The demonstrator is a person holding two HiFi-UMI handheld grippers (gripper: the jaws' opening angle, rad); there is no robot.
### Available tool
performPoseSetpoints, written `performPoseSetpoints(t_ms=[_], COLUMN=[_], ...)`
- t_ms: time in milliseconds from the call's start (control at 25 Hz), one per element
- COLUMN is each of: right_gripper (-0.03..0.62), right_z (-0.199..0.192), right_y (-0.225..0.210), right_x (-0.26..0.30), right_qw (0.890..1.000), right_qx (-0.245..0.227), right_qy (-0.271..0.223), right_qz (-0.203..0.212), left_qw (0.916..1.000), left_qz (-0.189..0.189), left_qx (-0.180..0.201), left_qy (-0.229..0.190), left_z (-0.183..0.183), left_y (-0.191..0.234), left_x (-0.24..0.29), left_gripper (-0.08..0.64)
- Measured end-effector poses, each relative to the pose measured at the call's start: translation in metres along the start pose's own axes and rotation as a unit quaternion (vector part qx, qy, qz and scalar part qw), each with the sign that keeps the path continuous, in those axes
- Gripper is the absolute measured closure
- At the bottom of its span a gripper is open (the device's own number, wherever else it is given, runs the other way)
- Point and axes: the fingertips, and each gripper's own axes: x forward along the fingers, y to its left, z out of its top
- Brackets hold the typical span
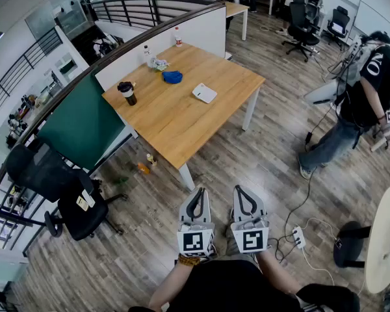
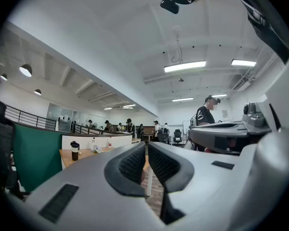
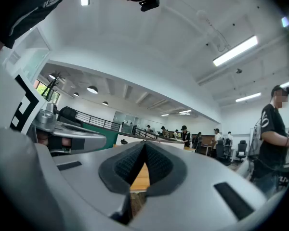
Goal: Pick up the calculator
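Calculator (image 1: pixel 204 93) on table (image 1: pixel 175 125) | cup (image 1: pixel 127 93) contents unseen | left gripper (image 1: pixel 199 192), right gripper (image 1: pixel 240 190) jaws together, empty

White calculator (image 1: pixel 205 93), apparently flat on table (image 1: pixel 175 122)

A grey-brown plank floor (image 1: pixel 266 168) is spreading through an open office, where a light wooden table (image 1: pixel 175 119) is standing against a green partition panel (image 1: pixel 84 125) and a low white divider (image 1: pixel 205 28). A black swivel chair (image 1: pixel 39 171) is sitting just beside the green panel, a dark metal railing (image 1: pixel 26 67) is curving behind it, and more office chairs (image 1: pixel 302 18) are standing far off. Long strip lights (image 2: pixel 185 66) are glowing on the white ceiling (image 2: pixel 111 42), and round lamps (image 2: pixel 25 70) are shining along the left side.
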Motion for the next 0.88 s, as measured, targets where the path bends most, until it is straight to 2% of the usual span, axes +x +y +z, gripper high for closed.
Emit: performPoseSetpoints(t_ms=[200,360,680,880], right_gripper=[0.586,0.586,0.586,0.586], right_z=[-0.020,-0.033,-0.040,-0.047], right_y=[-0.012,-0.027,-0.067,-0.109], right_x=[0.018,0.038,0.103,0.138], right_qw=[0.998,0.996,0.994,0.994], right_qx=[0.041,0.054,0.041,0.038], right_qy=[0.037,0.056,0.059,0.051], right_qz=[0.041,0.050,0.085,0.088], left_qw=[0.9999,0.9997,0.9997,0.9997], left_qz=[-0.016,-0.024,-0.014,-0.022], left_qx=[-0.004,0.000,-0.009,-0.001], left_qy=[0.005,0.009,0.018,0.010], left_z=[0.000,-0.001,-0.010,-0.009], left_y=[-0.016,-0.020,-0.015,-0.029], left_x=[0.029,0.058,0.139,0.197], left_gripper=[0.523,0.523,0.523,0.523])
